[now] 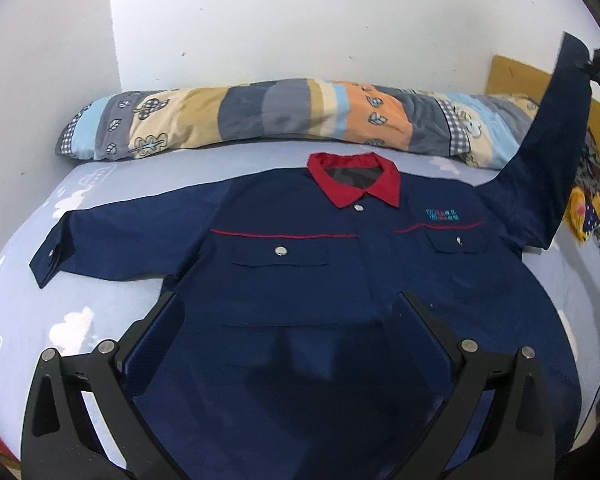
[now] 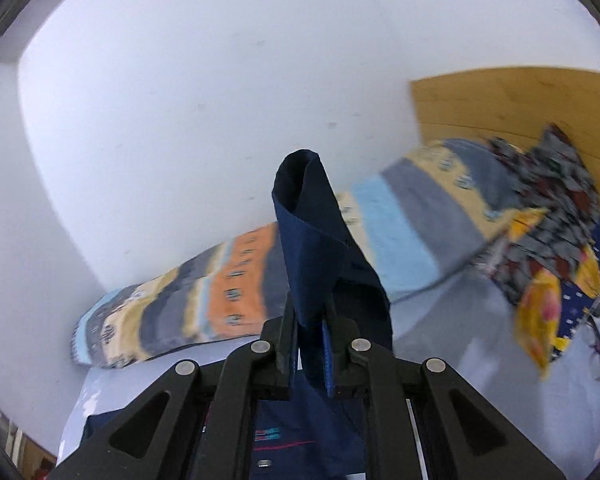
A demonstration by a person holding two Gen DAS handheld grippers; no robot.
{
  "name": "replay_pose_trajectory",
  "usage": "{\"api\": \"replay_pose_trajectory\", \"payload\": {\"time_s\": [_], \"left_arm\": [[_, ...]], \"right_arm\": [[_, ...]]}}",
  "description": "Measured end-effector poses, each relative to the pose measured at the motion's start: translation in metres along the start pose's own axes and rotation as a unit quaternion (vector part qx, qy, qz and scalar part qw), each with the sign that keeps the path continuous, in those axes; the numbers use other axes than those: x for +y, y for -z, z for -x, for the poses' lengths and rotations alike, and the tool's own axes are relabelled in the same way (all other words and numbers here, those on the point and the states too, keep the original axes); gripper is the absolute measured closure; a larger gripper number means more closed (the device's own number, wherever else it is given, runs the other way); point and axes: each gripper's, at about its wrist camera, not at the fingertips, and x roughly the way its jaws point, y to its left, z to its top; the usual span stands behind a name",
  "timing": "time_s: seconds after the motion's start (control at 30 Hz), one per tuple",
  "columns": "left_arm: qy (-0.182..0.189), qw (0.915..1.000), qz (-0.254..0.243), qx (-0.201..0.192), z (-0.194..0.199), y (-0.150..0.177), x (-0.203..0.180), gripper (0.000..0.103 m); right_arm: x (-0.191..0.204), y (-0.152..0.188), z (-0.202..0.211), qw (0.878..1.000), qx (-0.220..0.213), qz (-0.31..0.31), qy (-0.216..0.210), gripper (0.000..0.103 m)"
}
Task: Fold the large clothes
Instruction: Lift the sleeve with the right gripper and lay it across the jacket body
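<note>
A navy work shirt (image 1: 300,264) with a red collar (image 1: 352,178) lies front up on the bed. Its left sleeve (image 1: 100,236) lies flat. Its right sleeve (image 1: 548,152) is lifted high at the right. My left gripper (image 1: 288,312) is open and empty, low over the shirt's lower front. My right gripper (image 2: 310,312) is shut on the cuff of the right sleeve (image 2: 316,240) and holds it up in the air; it shows in the left wrist view (image 1: 598,66) at the top right edge.
A striped patchwork pillow (image 1: 284,120) lies along the white wall behind the shirt. A pile of patterned cloth (image 2: 548,248) sits at the right by a wooden headboard (image 2: 512,108). The light blue bed sheet (image 1: 72,320) shows at the left.
</note>
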Motion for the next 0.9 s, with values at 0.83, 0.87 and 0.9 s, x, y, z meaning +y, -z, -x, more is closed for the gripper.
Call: {"api": "replay_pose_trajectory", "payload": {"time_s": [0.83,0.87,0.9], "left_arm": [[-0.008,0.9968,0.079,-0.001,0.017,0.008,0.083,0.000],[-0.005,0.9968,0.080,0.000,0.017,0.008,0.084,0.000],[-0.005,0.9968,0.080,0.001,0.016,0.009,0.085,0.000]], "right_arm": [[0.326,0.259,-0.152,0.946,0.230,0.156,-0.165,0.093],[0.322,0.280,-0.164,0.942,0.248,0.158,-0.160,0.093],[0.319,0.301,-0.175,0.939,0.264,0.158,-0.152,0.093]]}}
